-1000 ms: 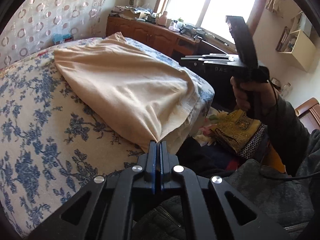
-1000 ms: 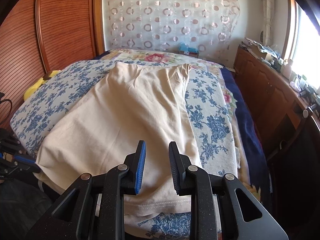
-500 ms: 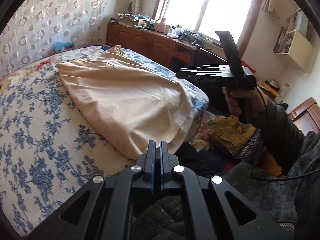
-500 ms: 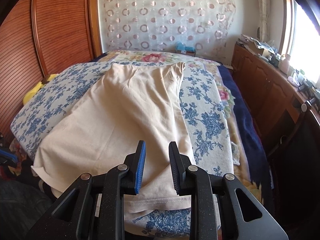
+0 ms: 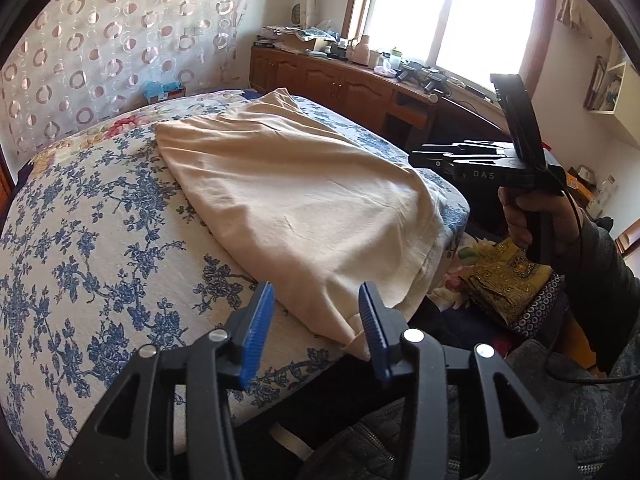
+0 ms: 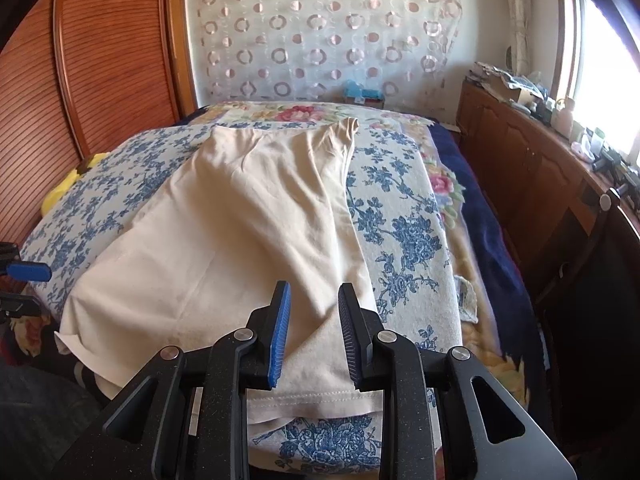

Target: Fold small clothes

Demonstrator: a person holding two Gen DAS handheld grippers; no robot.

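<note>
Claws, left claw (image 5: pixel 316 320) and right claw (image 6: pixel 312 332), both opening, empty, over cream garment (image 5: pixel 296 200) hem, lower frame; next, pinch hem corners.

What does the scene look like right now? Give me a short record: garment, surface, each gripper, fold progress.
garment: beige garment, spread flat, near hem at the bed's edge
surface: blue floral bedspread
left gripper: jaws opening, above the garment's near corner, nothing pinched
right gripper: jaws opening, over the hem, cloth not clamped
right hand: holding its gripper beside the bed
fold progress: no cross fold yet
</note>
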